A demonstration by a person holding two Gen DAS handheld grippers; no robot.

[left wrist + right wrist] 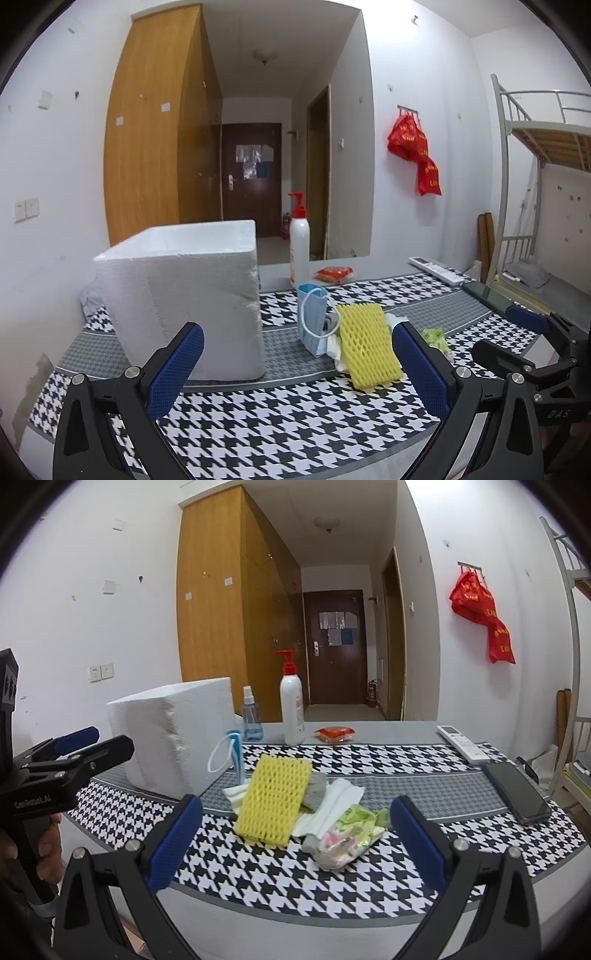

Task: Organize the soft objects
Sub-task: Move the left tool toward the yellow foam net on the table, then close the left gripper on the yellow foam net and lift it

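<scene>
On the houndstooth cloth [332, 878]: one yellow foam net [272, 799], one blue face mask [313, 317], one green wrapper [349, 830], white tissues [332, 801], piled beside one white foam box [181, 295]. Left gripper [295, 369] and right gripper [295, 843]: fingers spread, holding nothing. Left gripper marked "GenRobot.AI".

Desk [369, 878] with houndstooth cloth; pump bottle [291, 709] beside spray bottle [252, 720]; remote [461, 744] near phone [517, 794]; wardrobe [229, 602]; red bags [480, 616] on wall.
</scene>
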